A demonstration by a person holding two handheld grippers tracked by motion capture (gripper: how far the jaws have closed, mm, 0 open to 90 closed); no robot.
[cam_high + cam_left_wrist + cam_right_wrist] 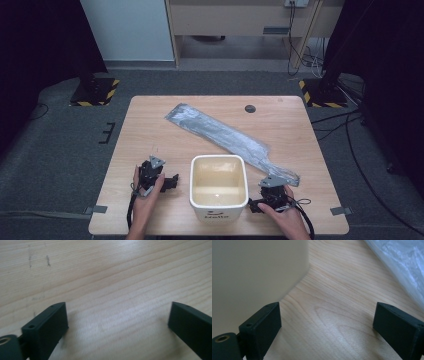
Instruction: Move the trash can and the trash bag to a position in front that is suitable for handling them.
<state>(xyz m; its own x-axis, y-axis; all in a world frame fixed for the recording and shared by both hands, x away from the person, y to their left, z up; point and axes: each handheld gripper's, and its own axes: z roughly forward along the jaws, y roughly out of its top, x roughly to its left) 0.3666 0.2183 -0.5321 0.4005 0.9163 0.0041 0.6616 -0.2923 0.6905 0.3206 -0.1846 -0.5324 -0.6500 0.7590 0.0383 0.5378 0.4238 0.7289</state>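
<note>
A cream square bin point(219, 206) stands at the table's near middle, with nothing inside that I can see. A long grey plastic bag point(220, 132) lies flat, slanting from the far middle to the near right. My left gripper point(171, 183) rests on the wood left of the bin, held by a hand. Its jaws stand open over bare table point(117, 320). My right gripper point(253, 205) rests just right of the bin and is also open point(327, 320). In the right gripper view the bin's wall point(249, 272) rises at the left and the bag point(402, 262) lies at the upper right.
The wooden table point(150, 130) has a dark round hole point(250, 108) near its far edge. Grey tape tabs point(99, 209) sit at its near corners. Carpet, black stands with hazard striping point(95, 92) and cables point(345, 125) surround it.
</note>
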